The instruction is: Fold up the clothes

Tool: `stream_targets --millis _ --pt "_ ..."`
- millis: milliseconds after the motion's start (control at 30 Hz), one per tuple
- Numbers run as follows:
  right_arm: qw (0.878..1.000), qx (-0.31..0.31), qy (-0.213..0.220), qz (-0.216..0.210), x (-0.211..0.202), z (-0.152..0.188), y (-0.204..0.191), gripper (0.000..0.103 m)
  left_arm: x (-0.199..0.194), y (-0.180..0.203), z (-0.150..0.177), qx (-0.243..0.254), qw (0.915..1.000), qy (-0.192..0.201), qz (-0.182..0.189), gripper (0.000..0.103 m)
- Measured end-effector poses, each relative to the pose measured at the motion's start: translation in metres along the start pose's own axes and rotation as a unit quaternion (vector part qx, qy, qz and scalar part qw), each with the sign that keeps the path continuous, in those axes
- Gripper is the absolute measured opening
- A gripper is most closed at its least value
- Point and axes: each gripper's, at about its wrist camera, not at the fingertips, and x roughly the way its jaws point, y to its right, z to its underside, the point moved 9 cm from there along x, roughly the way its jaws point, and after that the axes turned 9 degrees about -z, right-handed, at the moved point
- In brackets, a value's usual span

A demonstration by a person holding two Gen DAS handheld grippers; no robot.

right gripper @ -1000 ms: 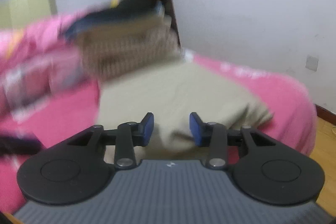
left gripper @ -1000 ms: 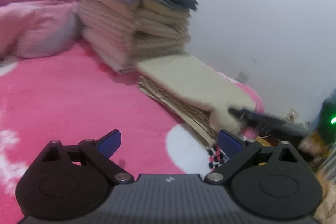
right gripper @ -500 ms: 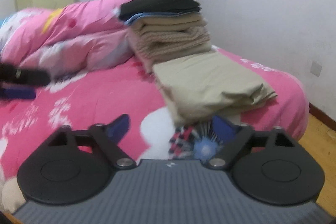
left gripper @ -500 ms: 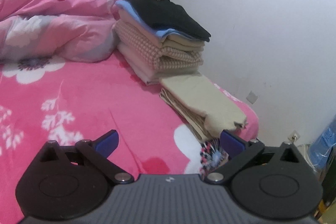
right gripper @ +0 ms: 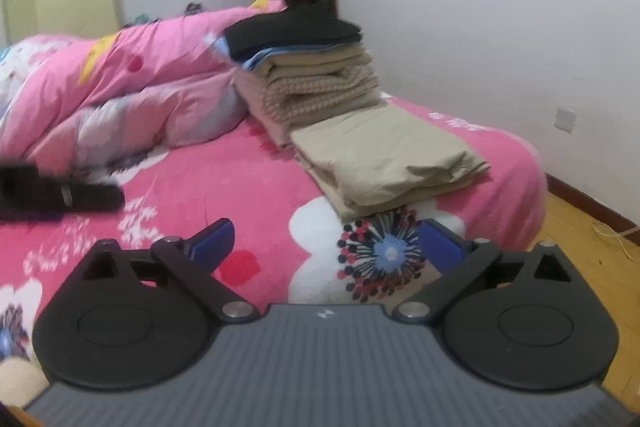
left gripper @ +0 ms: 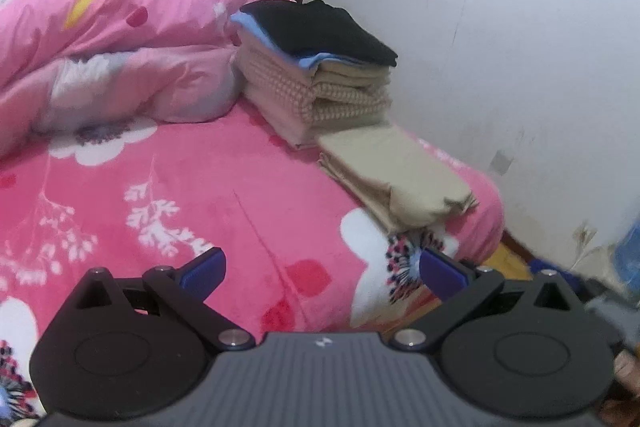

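Both grippers hang empty above the pink floral bed [left gripper: 168, 187]. The left gripper [left gripper: 320, 273] has its fingers spread wide with nothing between them. The right gripper [right gripper: 324, 247] has just been opening its jaws and now stands as wide, also empty.

The folded khaki garment [right gripper: 380, 155] is the landmark. It lies flat on the bed, right beside the bed's corner and touching the foot of the tall stack of folded clothes [left gripper: 316, 75] behind it. Its near layered end sits close to the mattress edge, and beyond that edge is the wooden floor [right gripper: 580, 227].

The risks, as I judge them:
- A brush from either gripper against the khaki garment's near end could pull the layers apart or drag it off the corner.
- The stack behind the khaki garment is high and leans a little; a knock, or a push on the khaki piece, might topple its black top layer [left gripper: 316, 27].
- The crumpled pink duvet [left gripper: 120, 59], on the far side of the stack from the wall, crowds it there.

Open room lies on the side of the khaki garment away from the wall: a broad bare stretch of bedspread. The white wall [left gripper: 500, 47] closes off its other side.
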Motion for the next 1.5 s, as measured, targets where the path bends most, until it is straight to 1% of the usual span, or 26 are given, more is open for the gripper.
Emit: stream_targets --millis 100,233,267,367,433,533,667,733,833,933,1100,1367,1433,1500 --pt "1.000 0.004 0.013 0.026 -0.007 -0.002 0.003 0.102 -0.003 0.005 0.003 0.024 0.9991 0.013 -0.032 0.103" --pt "0.999 0.006 0.016 0.047 -0.009 -0.002 0.006 0.102 -0.005 0.006 0.002 0.026 0.9971 0.031 -0.064 0.103" --pt "0.998 0.004 0.015 0.054 -0.009 -0.001 0.007 0.102 -0.005 0.006 0.001 0.024 0.9969 0.033 -0.068 0.103" --pt "0.998 -0.007 0.020 0.067 -0.008 0.001 0.008 0.102 -0.004 0.006 0.001 0.020 0.9974 0.029 -0.063 0.103" --pt "0.998 -0.008 0.022 0.061 -0.009 0.002 0.008 0.102 -0.004 0.007 0.001 0.028 0.9966 0.032 -0.070 0.103" --pt "0.999 0.005 0.026 0.032 -0.011 0.003 0.007 0.102 -0.005 0.008 0.000 0.040 0.9951 0.038 -0.082 0.103" --pt "0.999 0.024 0.025 0.027 -0.012 0.001 0.010 0.102 -0.006 0.007 -0.001 0.048 0.9918 0.047 -0.108 0.103" --pt "0.999 0.022 0.027 0.040 -0.013 0.000 0.011 0.102 -0.006 0.006 -0.001 0.045 0.9920 0.044 -0.110 0.103" --pt "0.998 0.002 0.027 0.058 -0.014 0.000 0.009 0.102 -0.005 0.004 0.000 0.038 0.9928 0.037 -0.108 0.103" --pt "0.998 -0.008 0.022 0.059 -0.014 0.002 0.006 0.102 -0.004 0.002 0.001 0.039 0.9923 0.034 -0.113 0.103" --pt "0.998 -0.001 0.010 0.068 -0.014 0.004 0.004 0.102 -0.003 0.001 0.005 0.037 0.9930 0.022 -0.110 0.102" --pt "0.997 0.009 0.004 0.076 -0.017 0.003 0.008 0.102 -0.005 -0.002 0.008 0.026 0.9939 0.019 -0.106 0.102" --pt "0.997 0.006 0.002 0.073 -0.018 0.002 0.008 0.102 -0.005 -0.003 0.008 0.027 0.9930 0.019 -0.113 0.102" --pt "0.997 -0.001 0.009 0.077 -0.020 0.000 0.008 0.102 -0.005 -0.004 0.008 0.026 0.9925 0.020 -0.118 0.102"
